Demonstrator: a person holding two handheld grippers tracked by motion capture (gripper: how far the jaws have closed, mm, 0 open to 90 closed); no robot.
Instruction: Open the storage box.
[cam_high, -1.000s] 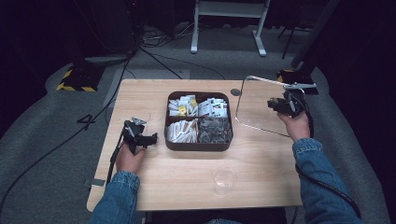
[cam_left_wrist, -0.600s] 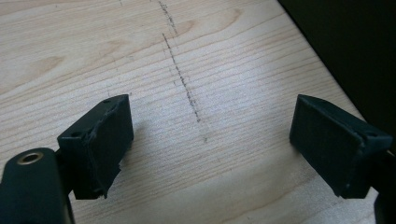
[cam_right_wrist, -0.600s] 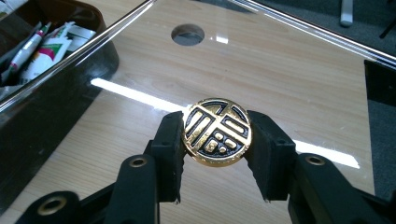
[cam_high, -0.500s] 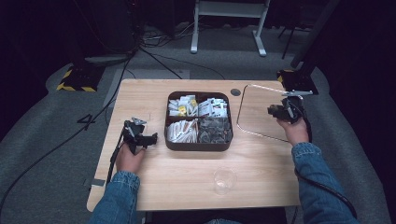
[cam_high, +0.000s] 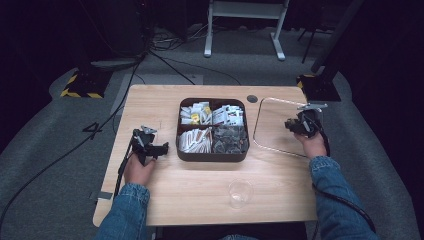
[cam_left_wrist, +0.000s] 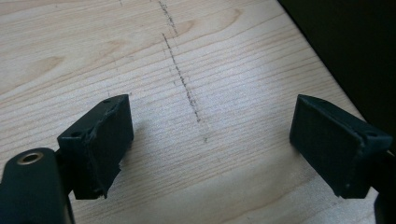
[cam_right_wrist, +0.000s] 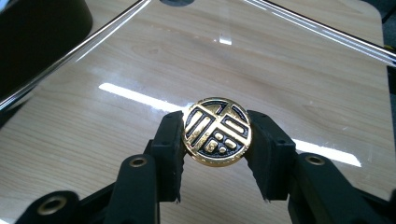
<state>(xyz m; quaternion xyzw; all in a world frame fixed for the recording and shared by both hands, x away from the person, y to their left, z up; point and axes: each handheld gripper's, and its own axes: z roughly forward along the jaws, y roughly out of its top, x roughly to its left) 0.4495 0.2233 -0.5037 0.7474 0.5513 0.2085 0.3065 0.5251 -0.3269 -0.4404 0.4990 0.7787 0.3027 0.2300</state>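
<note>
A square clear lid (cam_high: 274, 126) with a shiny metal rim hangs low over the table's right end, beside a dark compartment box (cam_high: 212, 156). My right gripper (cam_high: 299, 125) is shut on the lid's round gold-and-black knob (cam_right_wrist: 217, 126), which sits pinched between both pads of the right gripper (cam_right_wrist: 217, 140). Wood shows through the clear pane (cam_right_wrist: 140, 60). Whether the lid touches the table I cannot tell. My left gripper (cam_high: 150, 147) rests on the table left of the box, and the left gripper (cam_left_wrist: 210, 149) is open over bare wood.
The box's compartments hold several white packets (cam_high: 194, 139) and dark wrapped items (cam_high: 229, 139). A clear plastic cup (cam_high: 240, 192) stands near the front edge. A round cable hole (cam_high: 252, 98) lies behind the lid. Cables trail over the grey floor (cam_high: 60, 150).
The right gripper has come down with the lid, which was raised and tilted a second ago and now lies flatter and lower. The left gripper has kept still.
</note>
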